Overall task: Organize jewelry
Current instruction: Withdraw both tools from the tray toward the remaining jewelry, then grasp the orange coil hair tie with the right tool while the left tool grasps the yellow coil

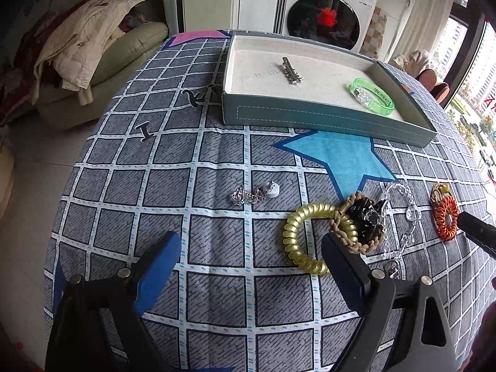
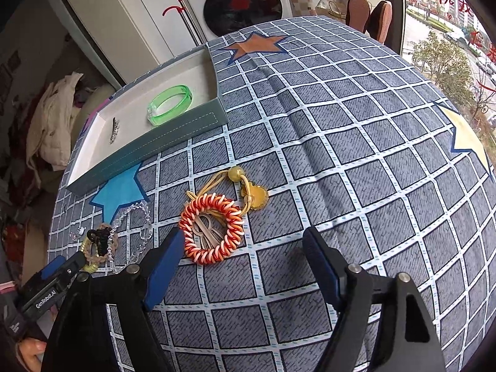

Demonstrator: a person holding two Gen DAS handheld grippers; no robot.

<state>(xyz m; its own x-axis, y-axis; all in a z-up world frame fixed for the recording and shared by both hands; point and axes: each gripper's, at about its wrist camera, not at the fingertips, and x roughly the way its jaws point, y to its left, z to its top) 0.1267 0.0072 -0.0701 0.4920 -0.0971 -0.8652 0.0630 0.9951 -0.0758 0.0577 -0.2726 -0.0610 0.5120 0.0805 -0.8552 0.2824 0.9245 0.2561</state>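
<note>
My left gripper (image 1: 251, 248) is open over the checked cloth with nothing between its fingers. A gold spiral hair tie (image 1: 307, 238) lies just beyond its right finger, overlapping a brown braided ring with a black claw clip (image 1: 362, 226). A silver chain with a white piece (image 1: 254, 193) lies further ahead. My right gripper (image 2: 245, 238) is open too. An orange-and-white spiral hair tie (image 2: 210, 232) lies just ahead of its left fingertip, untouched. A teal tray (image 1: 325, 121) holds a metal hair clip (image 1: 291, 71) and a green bangle (image 1: 372, 96).
A clear crystal bracelet (image 2: 145, 217) and a yellow hair tie with a bead and flower (image 2: 248, 186) lie on the cloth. A washing machine (image 1: 325, 15) stands behind the table, a sofa with clothes (image 1: 86, 52) to its left, and windows (image 2: 449, 31) to the right.
</note>
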